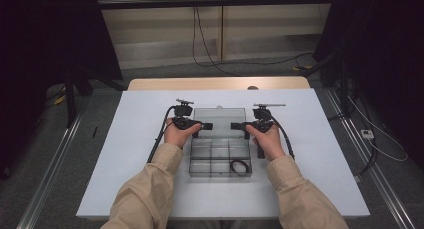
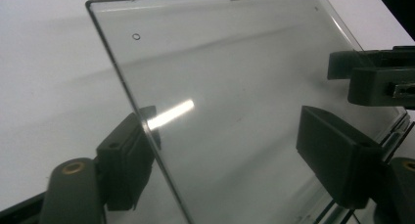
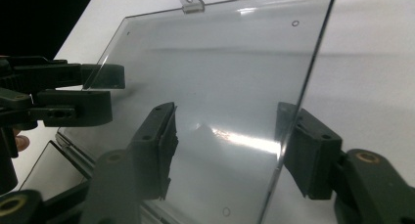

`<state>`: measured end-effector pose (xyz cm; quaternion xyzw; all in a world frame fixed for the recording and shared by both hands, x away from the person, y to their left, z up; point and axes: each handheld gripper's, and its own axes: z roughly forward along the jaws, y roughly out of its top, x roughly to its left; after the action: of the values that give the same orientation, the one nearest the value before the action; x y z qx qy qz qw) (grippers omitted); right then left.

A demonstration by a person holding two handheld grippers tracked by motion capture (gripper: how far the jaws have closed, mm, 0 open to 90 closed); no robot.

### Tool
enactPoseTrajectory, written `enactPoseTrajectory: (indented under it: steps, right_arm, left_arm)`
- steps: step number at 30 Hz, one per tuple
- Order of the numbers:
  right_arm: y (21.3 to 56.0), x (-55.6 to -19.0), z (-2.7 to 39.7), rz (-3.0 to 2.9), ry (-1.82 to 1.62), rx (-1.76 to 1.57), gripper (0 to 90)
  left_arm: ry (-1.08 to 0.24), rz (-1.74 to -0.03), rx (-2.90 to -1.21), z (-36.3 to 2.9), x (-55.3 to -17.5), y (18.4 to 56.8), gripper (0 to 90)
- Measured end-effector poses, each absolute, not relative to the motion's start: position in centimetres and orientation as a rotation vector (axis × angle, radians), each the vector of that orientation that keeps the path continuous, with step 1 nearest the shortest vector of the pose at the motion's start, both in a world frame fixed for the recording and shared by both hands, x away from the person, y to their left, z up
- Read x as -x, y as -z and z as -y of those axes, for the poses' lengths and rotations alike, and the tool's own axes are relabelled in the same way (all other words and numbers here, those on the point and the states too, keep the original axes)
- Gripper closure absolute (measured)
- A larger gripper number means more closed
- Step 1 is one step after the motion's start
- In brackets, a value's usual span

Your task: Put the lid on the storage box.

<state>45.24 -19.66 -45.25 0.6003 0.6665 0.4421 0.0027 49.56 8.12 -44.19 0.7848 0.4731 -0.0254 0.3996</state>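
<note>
From above, my left tool [image 1: 207,125] and right tool [image 1: 235,125] face each other across the raised lid [image 1: 219,115] of the clear box [image 1: 220,161] on the counter [image 1: 140,139]. Through the left tool's camera, the lid's side edge [image 2: 142,121] stands between the parted jaws, one pad beside it — no clamp I can confirm. Through the right's, the opposite edge [image 3: 293,111] lies likewise between half-open jaws.

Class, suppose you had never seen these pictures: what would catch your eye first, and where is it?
First, the clear plastic compartment box at the middle of the white table, its lid raised. The left hand-held gripper and right hand-held gripper reach in at the lid's two side edges, open jaws straddling them. A black ring lies in the box's near right compartment.
</note>
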Motion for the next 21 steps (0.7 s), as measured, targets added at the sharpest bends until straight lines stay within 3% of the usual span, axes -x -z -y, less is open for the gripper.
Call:
enactPoseTrajectory:
  steps: [21]
  right_arm:
    - [42.6, -43.7, 20.2, -2.119, -1.381, -1.638, 58.6]
  left_arm:
    - [-0.071, -1.081, -1.968, -9.1, -48.1, 40.9, 49.1]
